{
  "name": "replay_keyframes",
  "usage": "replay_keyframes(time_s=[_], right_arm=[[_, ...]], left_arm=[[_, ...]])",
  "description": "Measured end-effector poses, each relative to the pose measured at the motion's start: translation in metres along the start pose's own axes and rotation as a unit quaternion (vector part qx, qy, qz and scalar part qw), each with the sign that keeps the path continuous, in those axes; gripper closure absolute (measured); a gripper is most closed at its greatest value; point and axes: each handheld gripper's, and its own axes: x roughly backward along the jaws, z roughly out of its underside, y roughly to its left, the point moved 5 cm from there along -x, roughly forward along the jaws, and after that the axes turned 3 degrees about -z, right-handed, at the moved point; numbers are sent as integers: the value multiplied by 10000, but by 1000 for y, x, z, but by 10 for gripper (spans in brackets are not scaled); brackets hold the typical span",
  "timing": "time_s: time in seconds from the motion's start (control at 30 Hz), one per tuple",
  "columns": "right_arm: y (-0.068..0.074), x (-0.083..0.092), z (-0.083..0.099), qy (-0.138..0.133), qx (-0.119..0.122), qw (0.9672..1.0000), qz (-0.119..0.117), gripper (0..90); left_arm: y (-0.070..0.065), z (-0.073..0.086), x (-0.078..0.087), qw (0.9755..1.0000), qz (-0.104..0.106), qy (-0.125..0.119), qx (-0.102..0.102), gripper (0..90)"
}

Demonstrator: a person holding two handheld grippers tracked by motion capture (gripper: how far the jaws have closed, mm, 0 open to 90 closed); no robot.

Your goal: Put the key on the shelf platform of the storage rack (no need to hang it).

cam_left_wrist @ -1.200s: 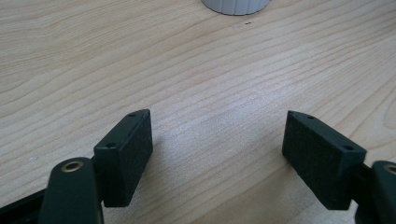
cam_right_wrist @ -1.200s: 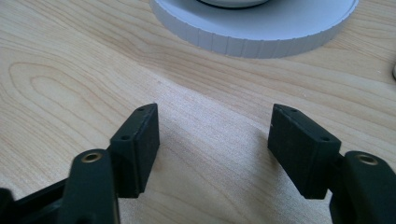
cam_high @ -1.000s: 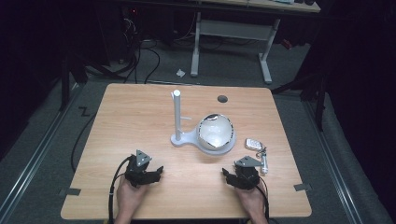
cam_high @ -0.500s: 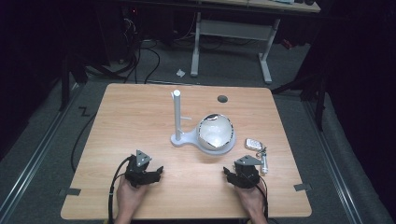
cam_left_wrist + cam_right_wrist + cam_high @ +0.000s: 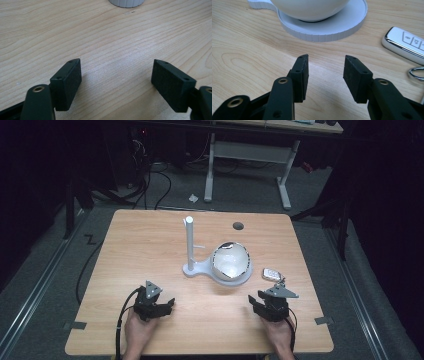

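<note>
The right gripper [image 5: 325,75], jaws just closing on nothing, sits near the car key [image 5: 405,43]; the left gripper [image 5: 116,83] gapes over bare table [image 5: 50,30]

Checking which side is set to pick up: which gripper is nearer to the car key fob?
Right. The right gripper sits just short of the car key fob, empty, its jaws just been closing. The left gripper rests across the table, well to the fob's left.

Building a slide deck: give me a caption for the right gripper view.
Right gripper, jaws apart and empty, low over the wooden table, facing a white bowl on its stand base; car key fob alongside.
</note>
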Motion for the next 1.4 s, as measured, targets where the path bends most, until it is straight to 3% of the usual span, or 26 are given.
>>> replay_keyframes(time_s=[0.37,0.53,0.77,0.93,1.17,1.4], right_arm=[[-14,14,0,-110,-155,9998,95,569],[-33,24,-2,-309,-323,9983,361,567],[-60,30,-4,-243,-570,9964,587,562],[-73,29,-4,-125,-681,9953,681,561],[-101,16,-10,87,-966,9913,885,521],[-109,2,-9,326,-1120,9891,900,471]], left_arm=[[0,0,0,10000,-1,1,1,248],[0,0,0,10000,0,-2,10,247],[0,0,0,10000,6,1,13,245],[0,0,0,10000,13,7,28,247],[0,0,0,10000,11,6,30,247],[0,0,0,10000,14,5,39,246]])
